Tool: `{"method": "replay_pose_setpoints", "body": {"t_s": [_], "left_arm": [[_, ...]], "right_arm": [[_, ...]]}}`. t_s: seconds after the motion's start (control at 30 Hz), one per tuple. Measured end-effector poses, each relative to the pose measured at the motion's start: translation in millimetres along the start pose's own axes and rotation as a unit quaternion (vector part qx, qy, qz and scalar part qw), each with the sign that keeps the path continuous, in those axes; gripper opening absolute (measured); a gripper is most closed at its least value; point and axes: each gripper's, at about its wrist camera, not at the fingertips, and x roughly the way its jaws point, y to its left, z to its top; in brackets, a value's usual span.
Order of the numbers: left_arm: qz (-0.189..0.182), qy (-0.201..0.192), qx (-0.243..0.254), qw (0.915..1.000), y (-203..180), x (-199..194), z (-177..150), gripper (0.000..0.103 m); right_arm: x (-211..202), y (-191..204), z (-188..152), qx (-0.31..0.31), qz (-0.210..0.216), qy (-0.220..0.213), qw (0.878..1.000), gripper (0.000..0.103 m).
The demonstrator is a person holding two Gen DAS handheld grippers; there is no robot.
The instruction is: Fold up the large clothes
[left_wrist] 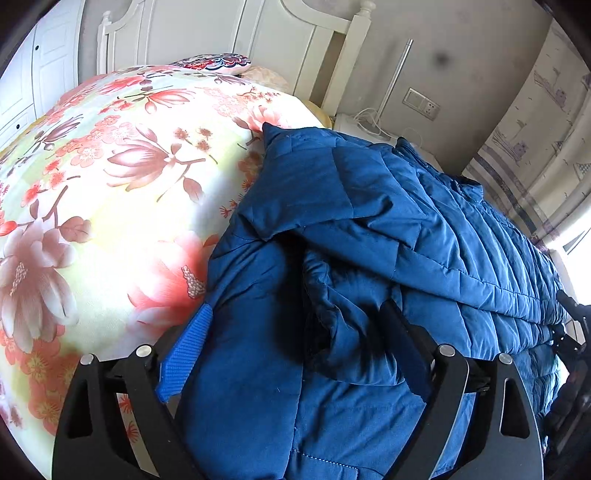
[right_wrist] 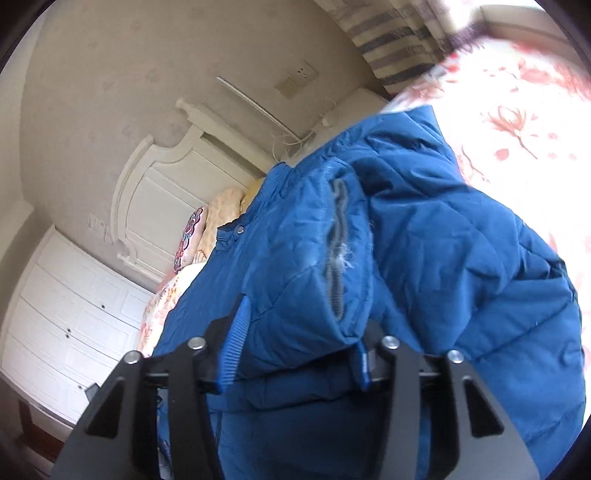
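A large blue quilted jacket (left_wrist: 388,236) lies bunched on the floral bedspread (left_wrist: 110,184), a sleeve folded across its body. My left gripper (left_wrist: 295,350) has its fingers wide apart, with a thick bundle of the jacket between them; the blue left pad (left_wrist: 184,350) shows beside the cloth. In the right wrist view the jacket (right_wrist: 424,240) fills the middle, with a worn grey zipper or seam (right_wrist: 338,254) on a raised fold. My right gripper (right_wrist: 299,343) is closed on that fold, the cloth between its blue pads (right_wrist: 234,343).
A white headboard (left_wrist: 258,33) and patterned pillows (left_wrist: 218,62) are at the far end of the bed. A white nightstand with cables (left_wrist: 369,125), a wall socket (left_wrist: 421,103) and a curtain (left_wrist: 535,147) are to the right. White wardrobe doors (right_wrist: 74,314) show in the right view.
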Motion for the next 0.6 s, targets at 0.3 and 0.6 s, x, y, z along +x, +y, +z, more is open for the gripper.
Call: {"method": "replay_pose_setpoints", "body": {"t_s": [0.3, 0.6], "left_arm": [[0.003, 0.001, 0.003, 1.0000, -1, 0, 1, 0.087], [0.002, 0.001, 0.002, 1.0000, -2, 0, 1, 0.088]], "right_arm": [[-30, 22, 6, -0.064, 0.021, -0.029, 0.997, 0.016], [-23, -7, -3, -0.066, -0.045, 0.001, 0.997, 0.016]]}}
